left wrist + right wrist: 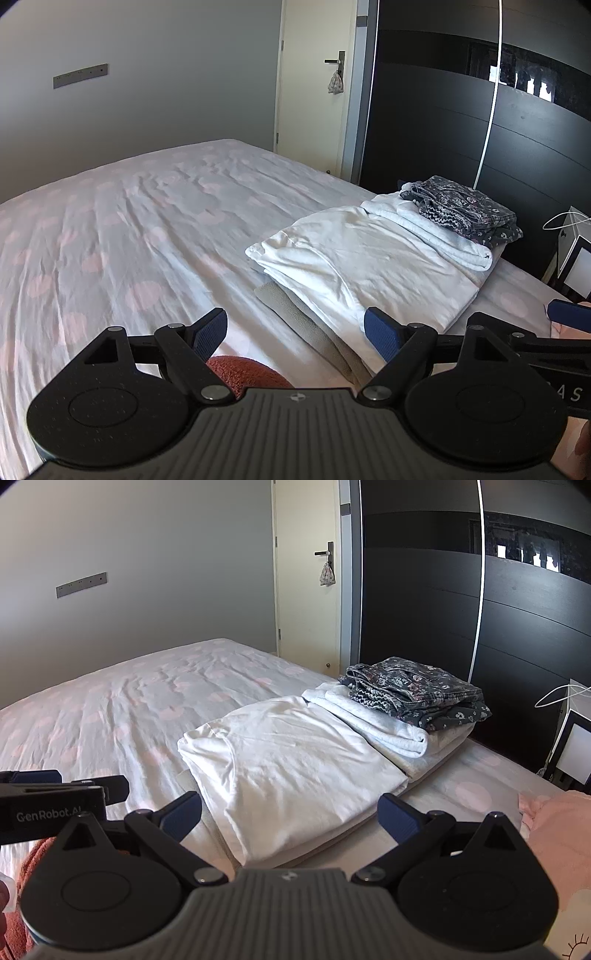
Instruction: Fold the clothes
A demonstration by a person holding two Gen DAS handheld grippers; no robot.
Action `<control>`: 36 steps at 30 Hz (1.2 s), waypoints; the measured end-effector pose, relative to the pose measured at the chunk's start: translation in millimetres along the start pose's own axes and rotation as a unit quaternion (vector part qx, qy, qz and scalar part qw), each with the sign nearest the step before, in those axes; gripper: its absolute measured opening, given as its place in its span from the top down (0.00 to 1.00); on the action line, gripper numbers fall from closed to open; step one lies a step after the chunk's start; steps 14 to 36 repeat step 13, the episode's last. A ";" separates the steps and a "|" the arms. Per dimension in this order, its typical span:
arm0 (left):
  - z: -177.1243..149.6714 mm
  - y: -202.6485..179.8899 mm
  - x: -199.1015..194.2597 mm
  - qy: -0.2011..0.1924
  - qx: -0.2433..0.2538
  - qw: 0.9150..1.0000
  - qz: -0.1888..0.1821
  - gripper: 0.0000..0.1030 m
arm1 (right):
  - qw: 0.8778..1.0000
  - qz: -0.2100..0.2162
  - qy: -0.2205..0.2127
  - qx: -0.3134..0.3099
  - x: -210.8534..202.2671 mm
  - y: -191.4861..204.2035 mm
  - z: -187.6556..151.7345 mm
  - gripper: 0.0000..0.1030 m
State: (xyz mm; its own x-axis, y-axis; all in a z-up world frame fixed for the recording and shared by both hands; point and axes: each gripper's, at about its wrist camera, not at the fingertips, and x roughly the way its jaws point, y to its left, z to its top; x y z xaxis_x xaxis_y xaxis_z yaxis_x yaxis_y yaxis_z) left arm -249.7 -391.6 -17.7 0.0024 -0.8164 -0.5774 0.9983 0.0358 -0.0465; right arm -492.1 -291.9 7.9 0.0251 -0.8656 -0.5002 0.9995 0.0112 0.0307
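Note:
A folded white garment [354,266] [291,771] lies on the bed [129,240] [110,709] atop a beige folded piece [295,314]. Behind it sits a stack of white towels [443,236] [388,727] topped by a dark floral garment [465,210] [417,694]. My left gripper [299,332] is open and hovers in front of the white garment, holding nothing. My right gripper [290,818] is open too, just before the same garment. A rust-red fabric [243,373] [26,864] lies below the left gripper. A pink cloth [554,830] lies at the right.
A dark wardrobe [461,122] [443,602] stands behind the stack, a cream door [314,92] [306,583] beside it. A white box with a cable [576,258] [576,746] sits at the far right. The bed's left half is bare sheet.

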 end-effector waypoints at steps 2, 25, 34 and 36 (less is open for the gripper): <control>0.5 -0.9 -0.6 -0.001 0.001 1.000 -0.001 0.21 | 1.000 -0.001 0.001 -0.001 0.3 0.4 0.1 0.01; -0.9 -5.5 -0.7 -0.007 0.010 1.000 0.001 0.21 | 1.000 -0.003 0.002 -0.003 0.6 0.3 1.2 0.01; -0.9 -5.5 -0.7 -0.007 0.010 1.000 0.001 0.21 | 1.000 -0.003 0.002 -0.003 0.6 0.3 1.2 0.01; -0.9 -5.5 -0.7 -0.007 0.010 1.000 0.001 0.21 | 1.000 -0.003 0.002 -0.003 0.6 0.3 1.2 0.01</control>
